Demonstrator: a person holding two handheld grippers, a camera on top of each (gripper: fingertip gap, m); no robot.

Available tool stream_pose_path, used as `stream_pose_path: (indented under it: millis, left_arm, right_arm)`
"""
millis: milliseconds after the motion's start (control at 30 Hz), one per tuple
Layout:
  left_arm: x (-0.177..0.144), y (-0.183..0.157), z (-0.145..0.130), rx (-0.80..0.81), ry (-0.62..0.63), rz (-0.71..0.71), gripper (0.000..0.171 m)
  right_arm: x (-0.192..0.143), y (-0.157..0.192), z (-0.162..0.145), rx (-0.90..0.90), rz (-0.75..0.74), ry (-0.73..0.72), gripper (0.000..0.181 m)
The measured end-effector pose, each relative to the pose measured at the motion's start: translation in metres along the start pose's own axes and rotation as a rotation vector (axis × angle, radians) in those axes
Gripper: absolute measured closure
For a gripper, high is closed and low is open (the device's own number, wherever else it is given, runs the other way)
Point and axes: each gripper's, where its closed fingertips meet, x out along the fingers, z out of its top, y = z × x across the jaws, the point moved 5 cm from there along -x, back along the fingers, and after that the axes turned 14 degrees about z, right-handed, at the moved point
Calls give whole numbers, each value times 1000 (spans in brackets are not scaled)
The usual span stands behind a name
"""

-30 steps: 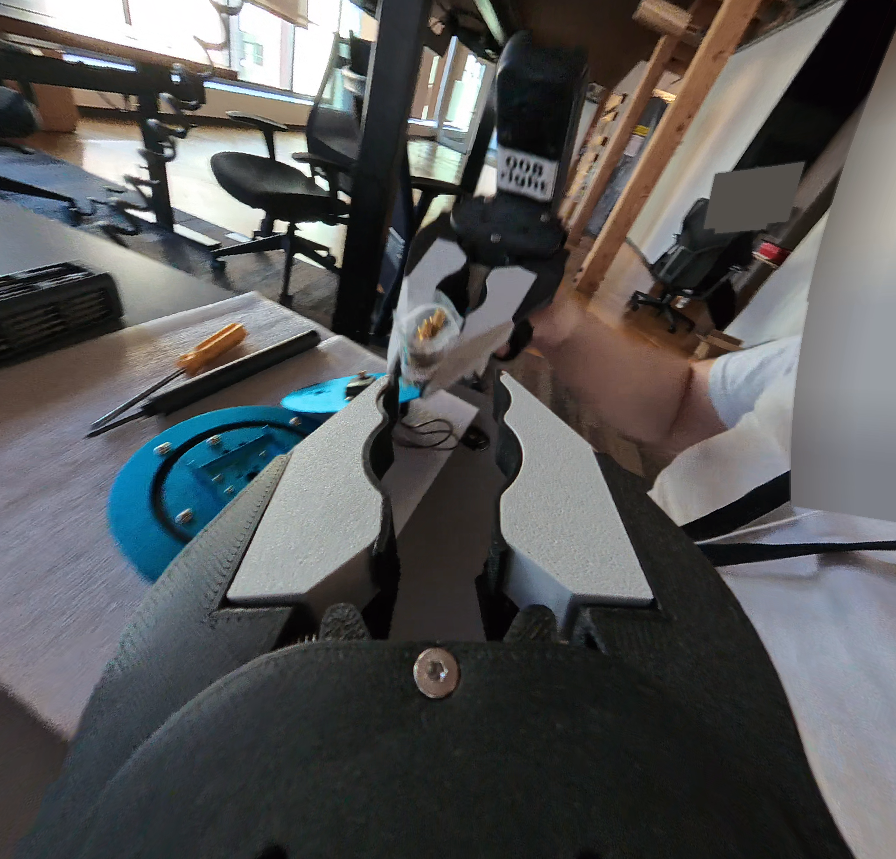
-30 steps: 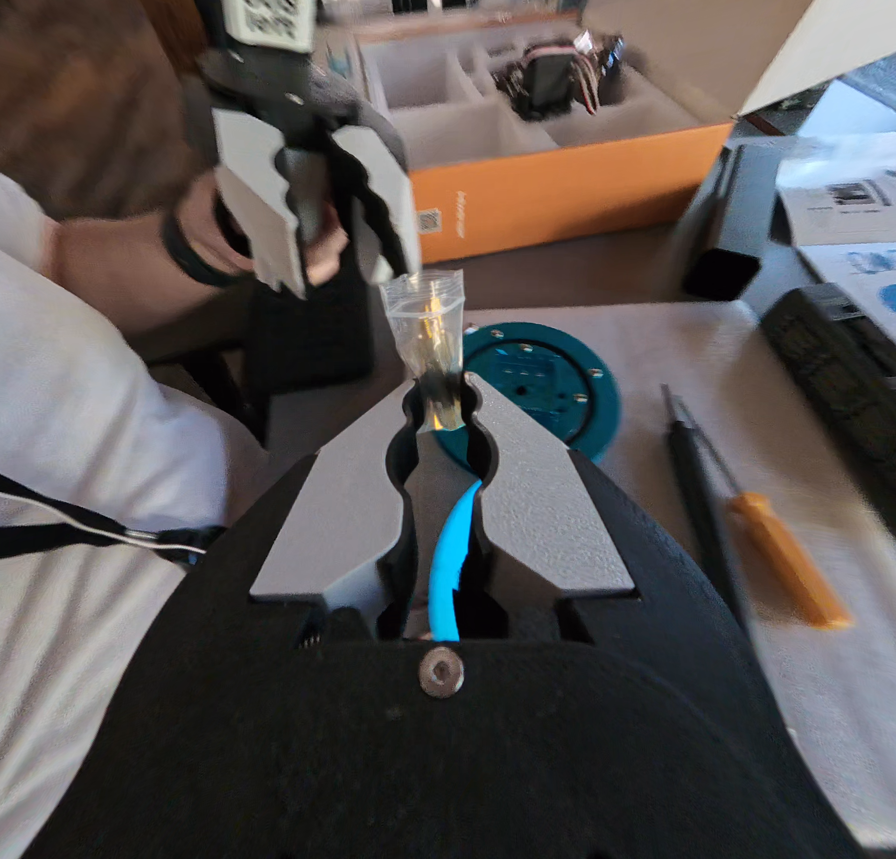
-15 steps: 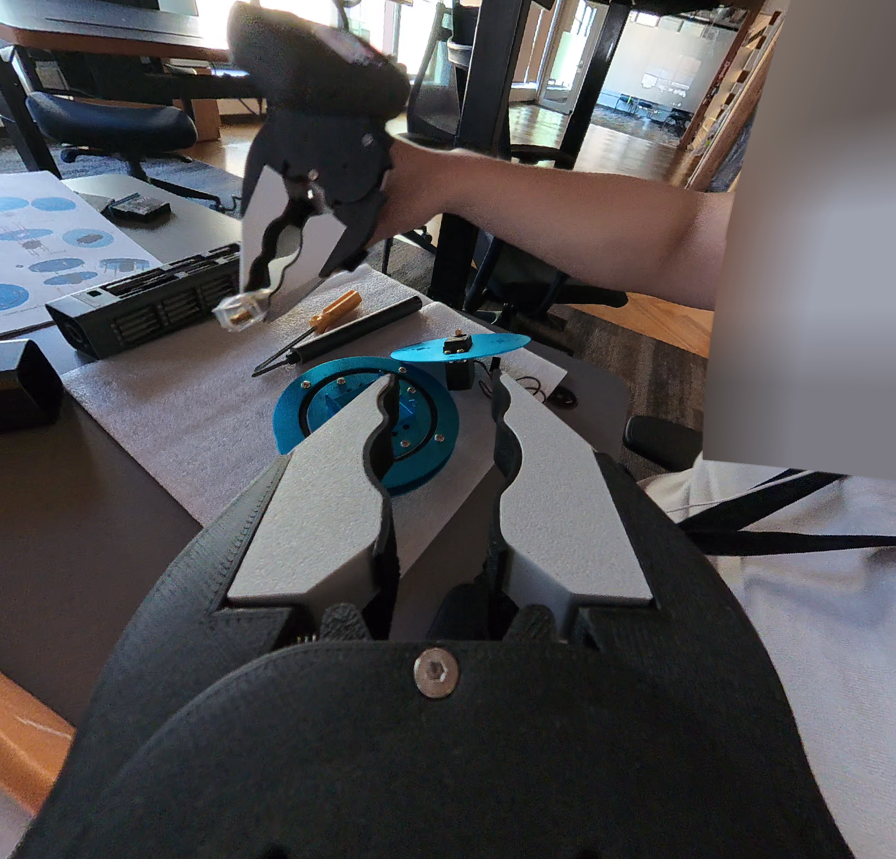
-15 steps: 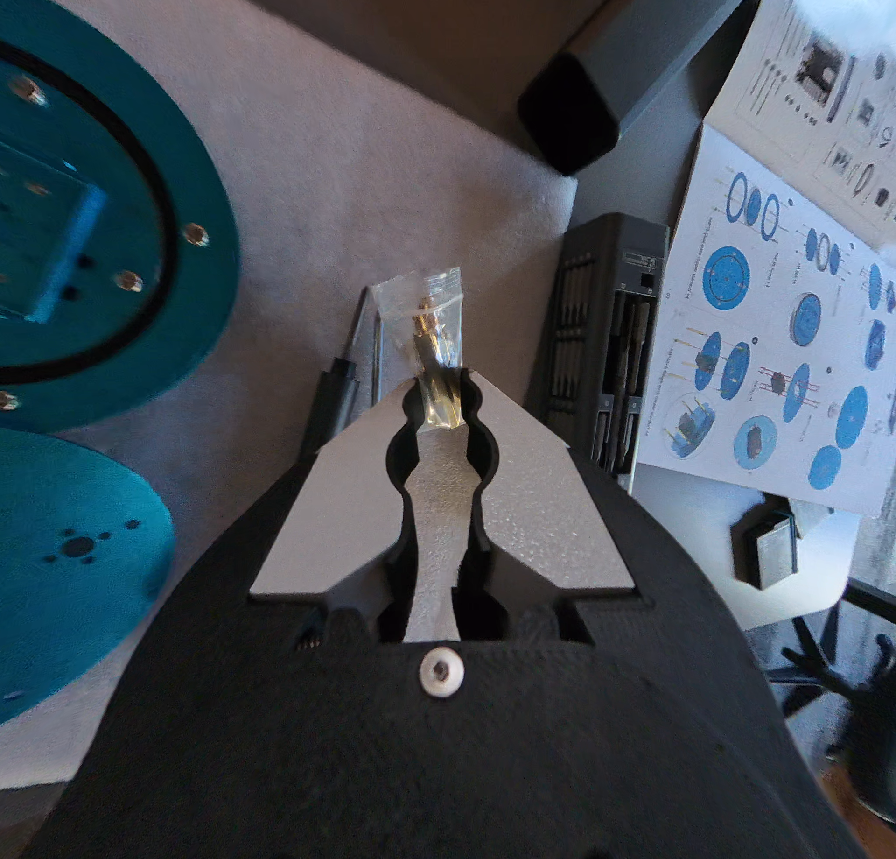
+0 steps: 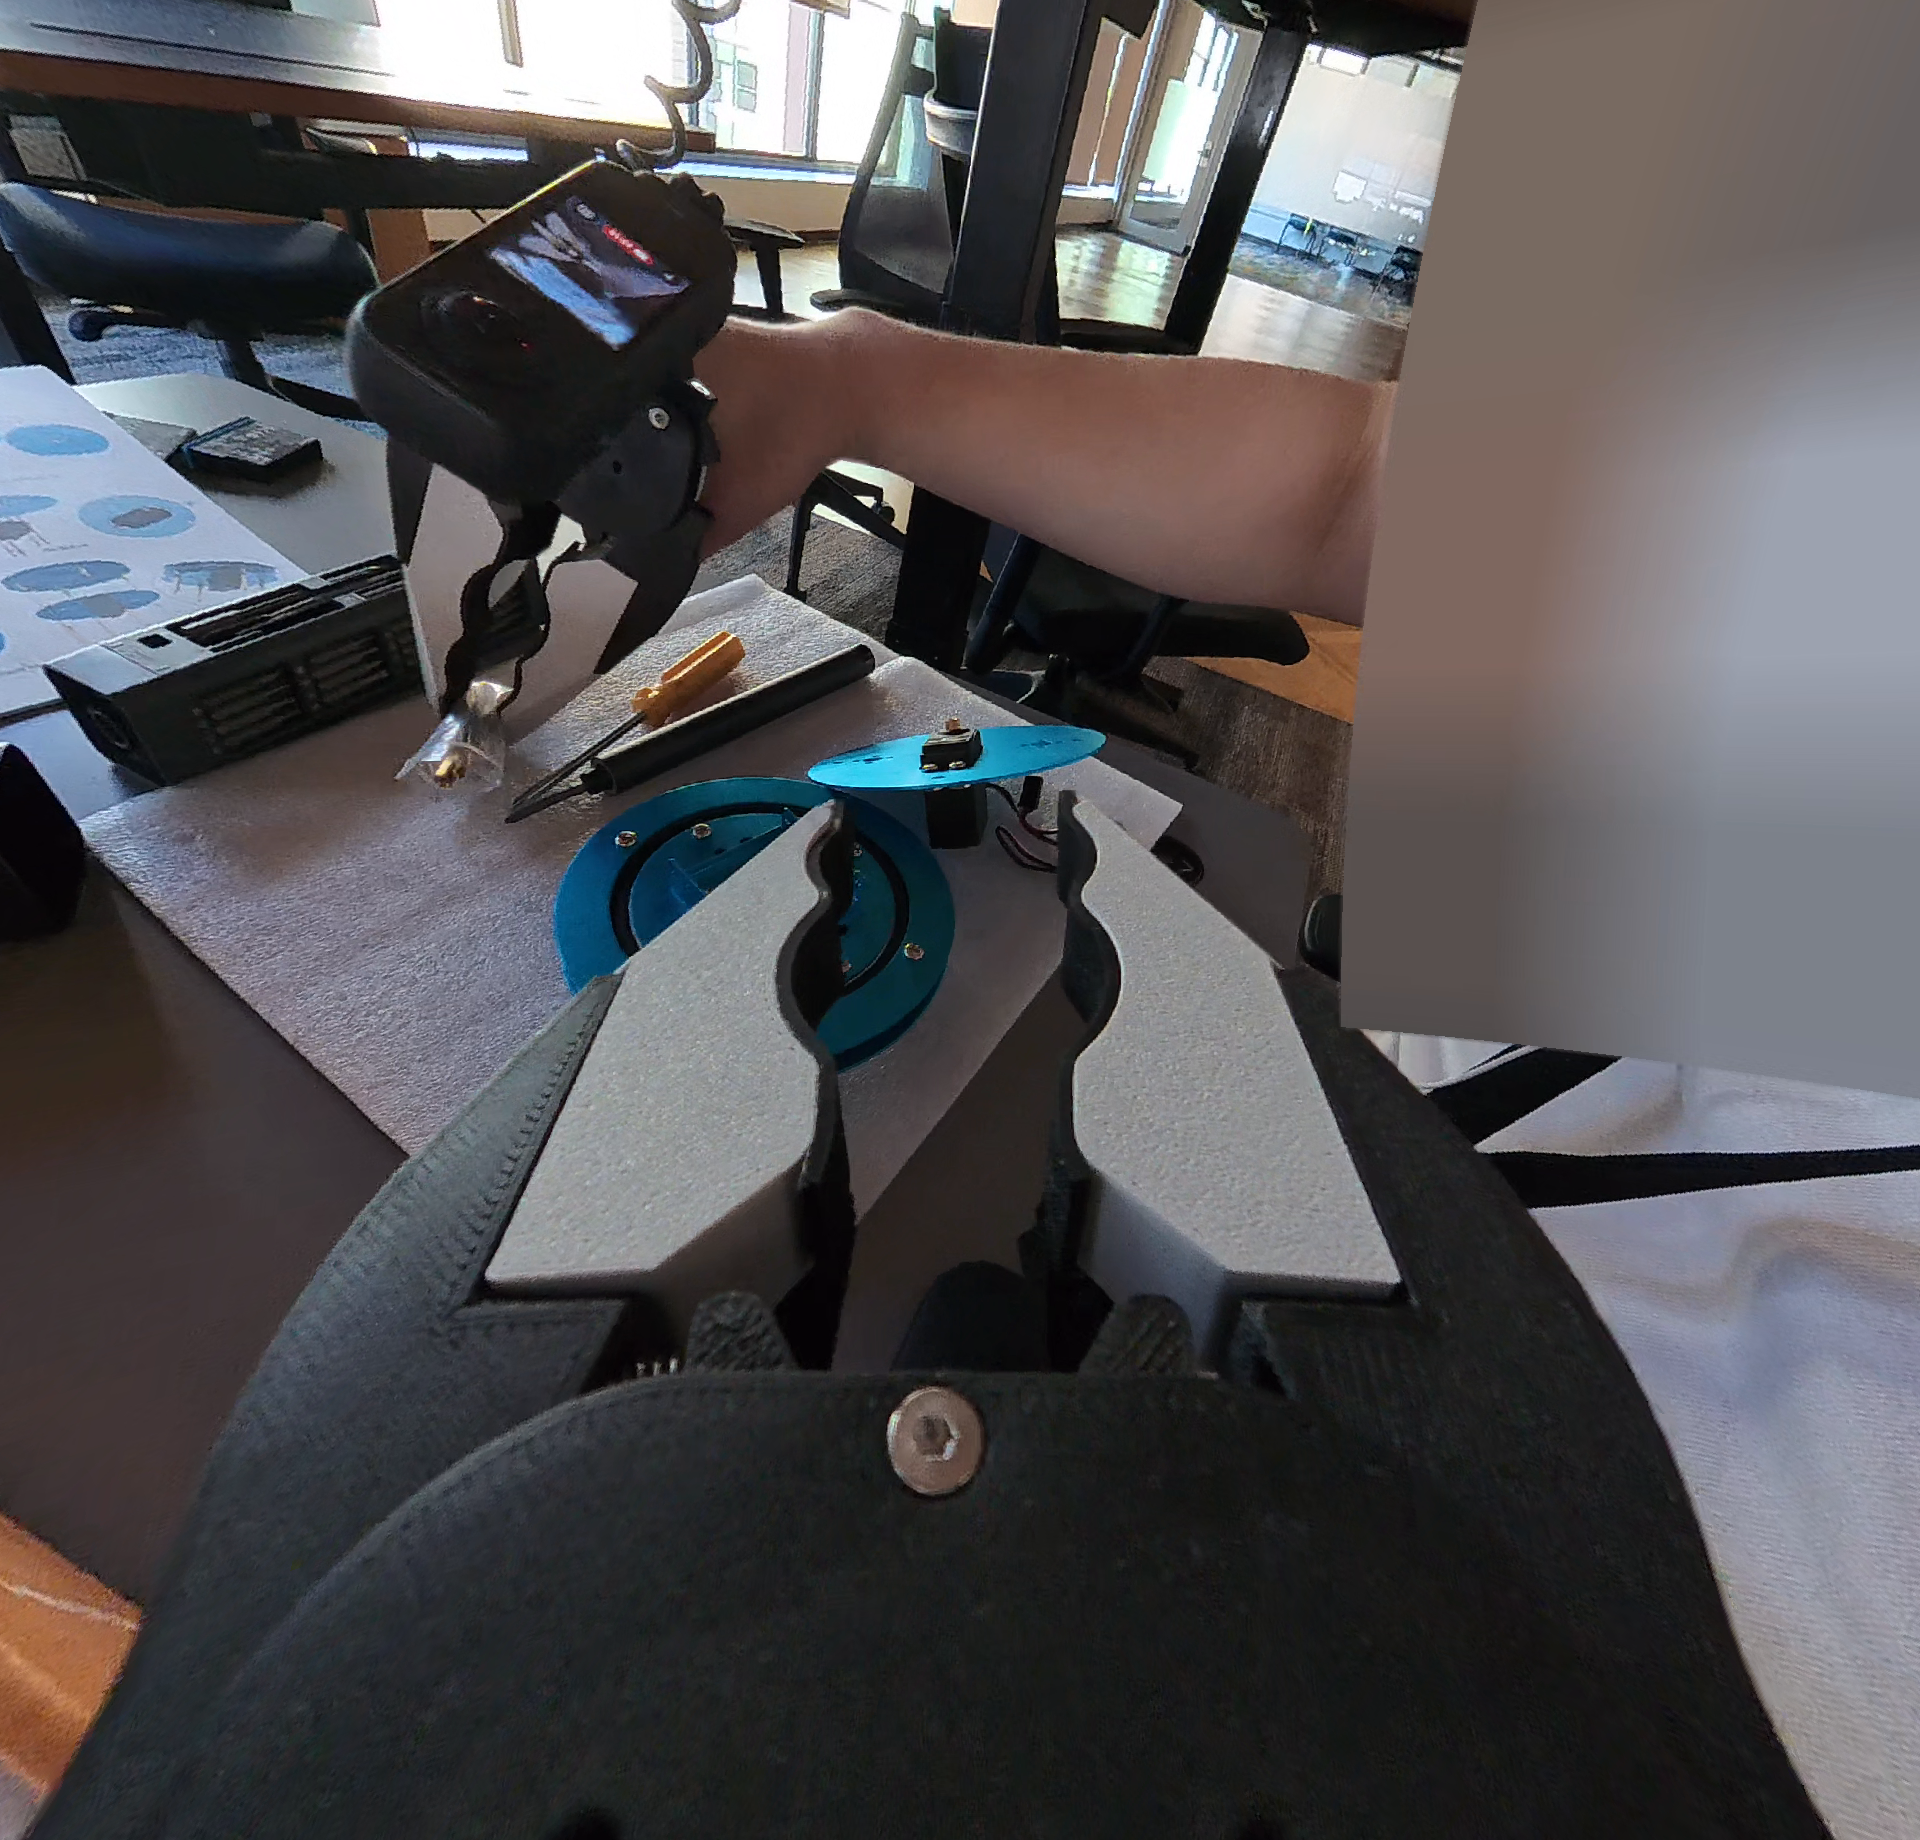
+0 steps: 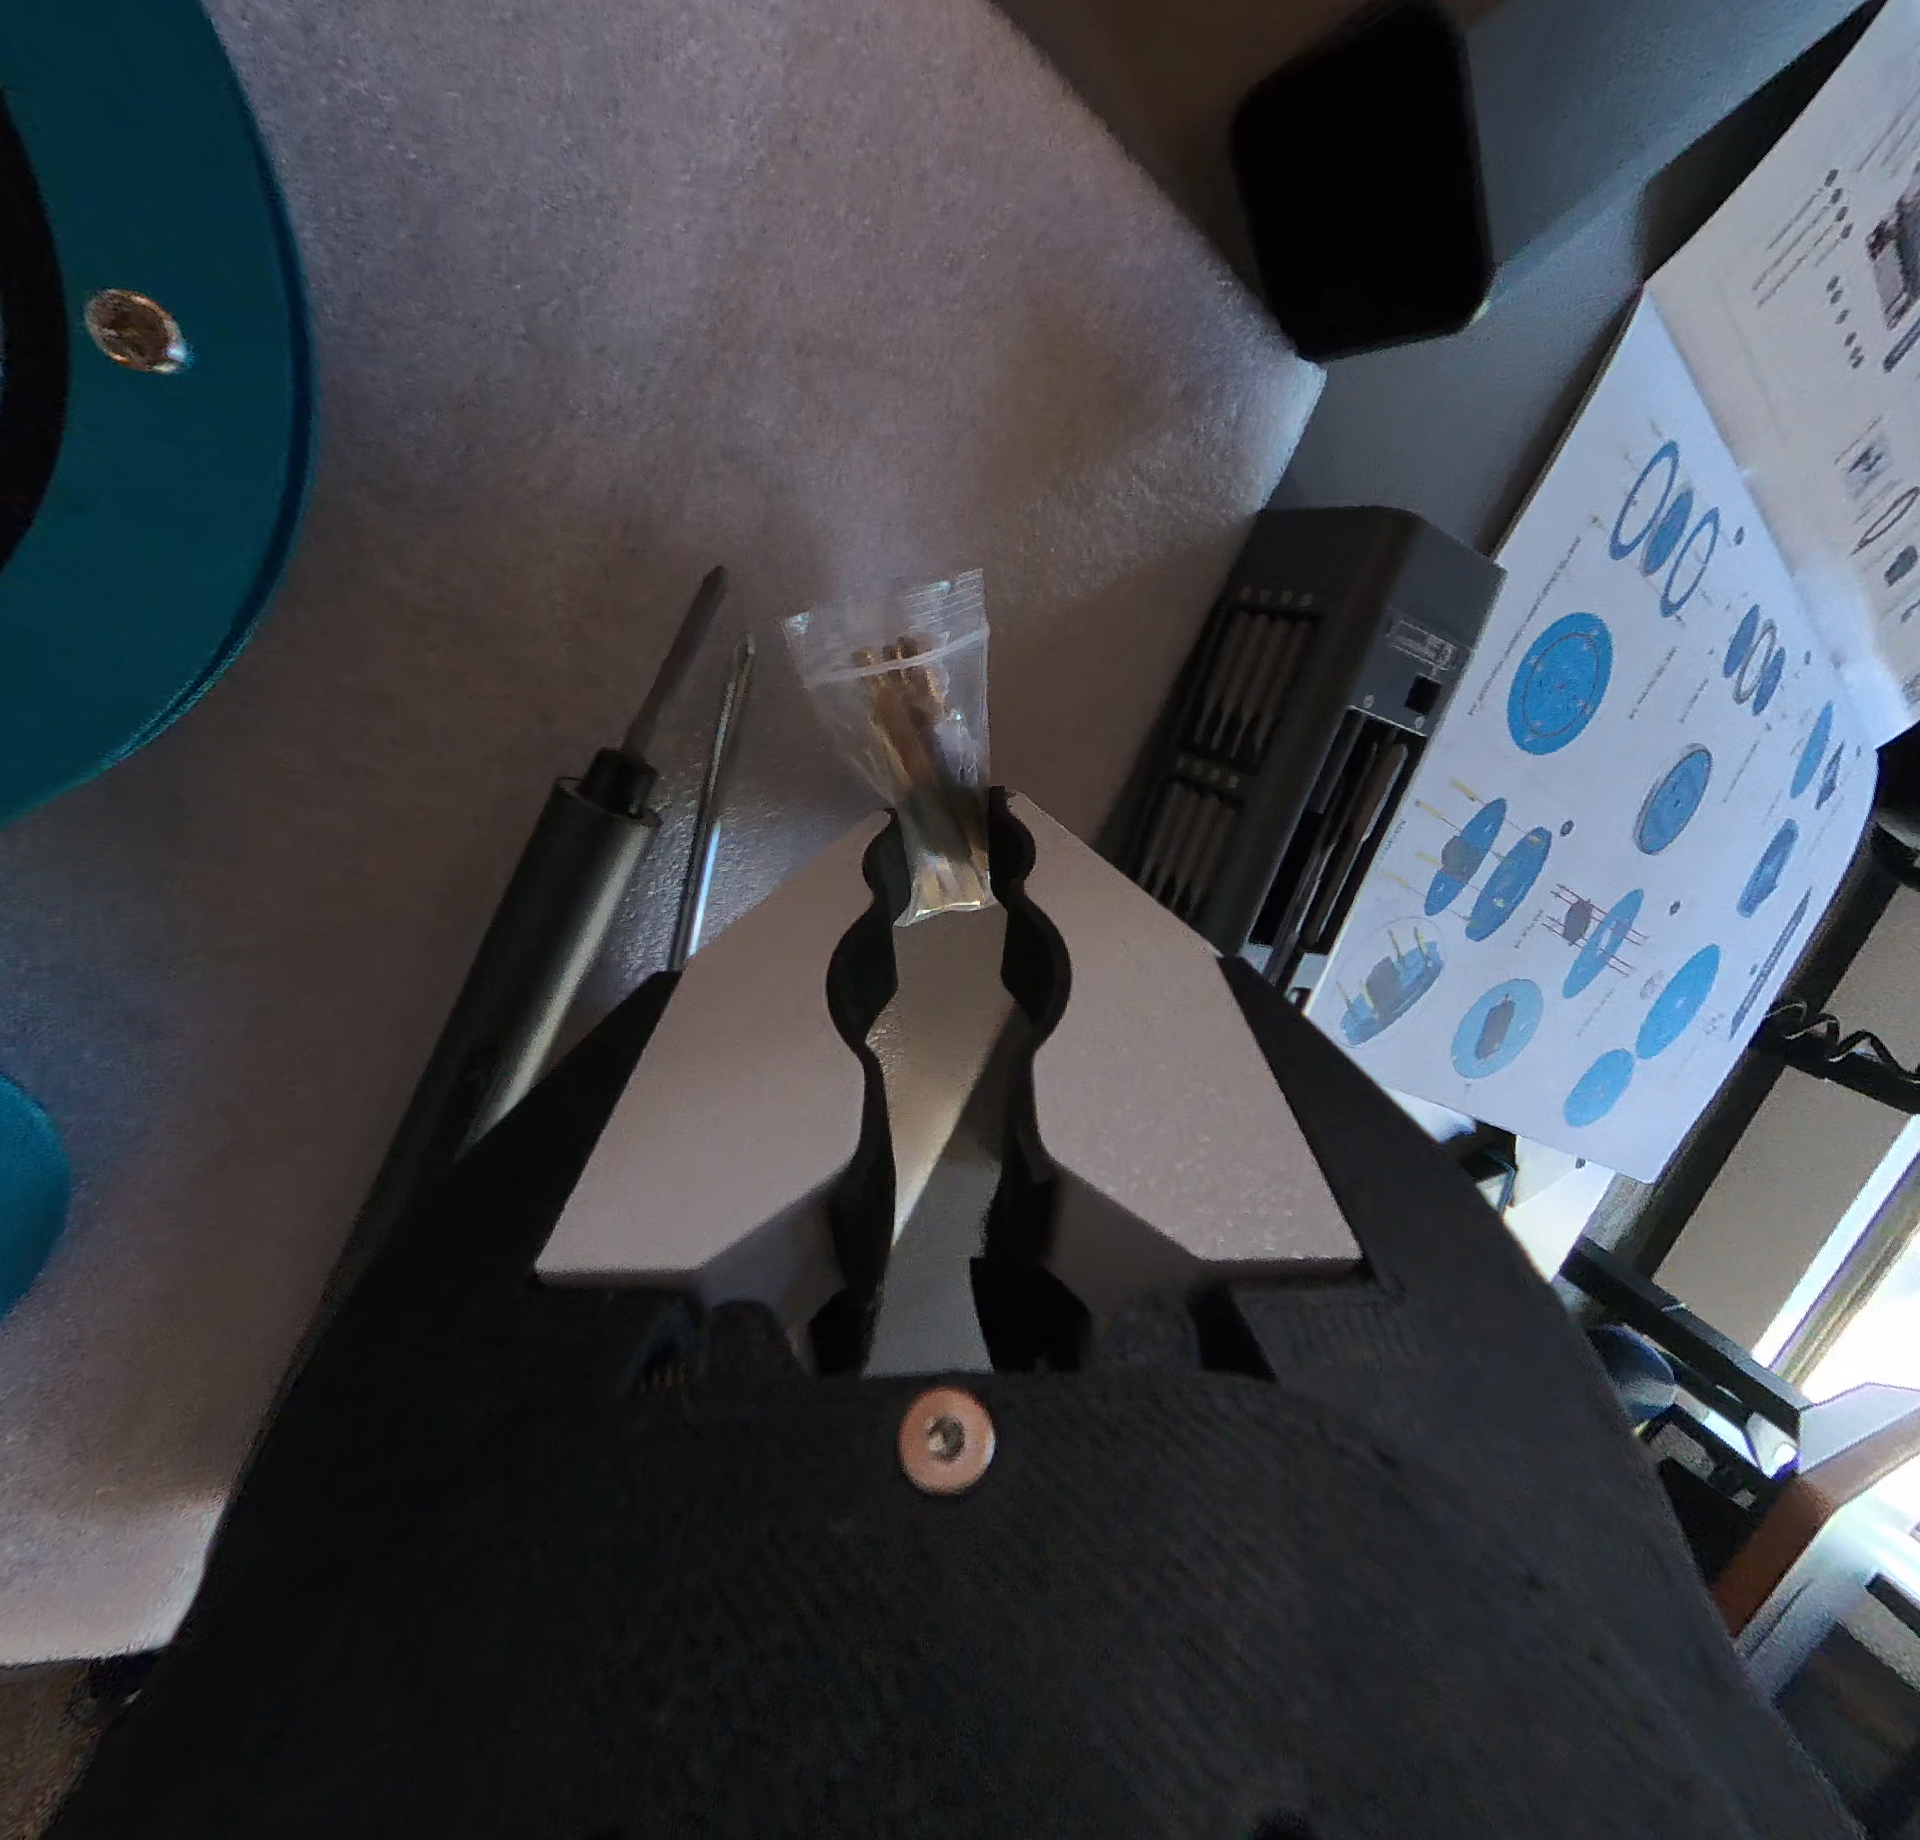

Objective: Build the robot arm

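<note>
Your right tool [image 6: 940,814] is clenched on the lower end of a small clear plastic zip bag of brass-coloured hardware [image 6: 914,730], seen at the centre of the right wrist frame. In the left wrist frame the same bag [image 5: 457,741] hangs from that tool at centre left, its free end touching or just above the pale grey foam mat [image 5: 343,897]; you cannot tell which.

Your left tool [image 5: 945,855] is released and holds nothing, its fingers apart above the round blue metal base ring [image 5: 592,907] at mid frame.

The grip takes only a narrow strip of slick film, so the bag could slide out if you tilt or shake it. The brass pieces are loose inside and may shift, twisting the bag in the jaws.

Just left of the bag lie a black-handled driver [image 6: 561,917] and a thin steel shaft [image 6: 717,751]; the dark grey bit case [image 6: 1320,741] sits just right. A sideways drift could nudge either one, and a roll could send the driver against the ring.
</note>
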Motion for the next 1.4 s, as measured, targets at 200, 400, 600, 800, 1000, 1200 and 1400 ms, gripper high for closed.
stream_pose_path:
  millis: [200, 400, 600, 800, 1000, 1200, 1400]
  left_arm:
    - [-2, -2, 0, 0, 0, 0, 132]
    - [-2, -2, -4, -3, 17, 3, 132]
    - [-2, -2, -5, -12, 17, -2, 132]
    - [-1, -3, -5, -6, 25, 2, 131]
    - [-3, 1, -7, -7, 35, 19, 132]
    - [-1, 1, -8, -10, 40, 16, 131]
    - [0, 2, -10, -8, 48, 17, 132]
  right_arm:
    - [1, 2, 4, 13, 51, 4, 166]
    - [-2, 3, 3, 73, 77, -52, 166]
    - [-5, 3, 1, 82, 42, -68, 167]
    - [-2, 4, -4, 82, 55, -51, 163]
    - [-7, 1, -11, 128, 66, -127, 167]
    - [-8, 3, -15, 142, 76, -158, 173]
    - [-10, 7, -21, 175, 57, -198, 174]
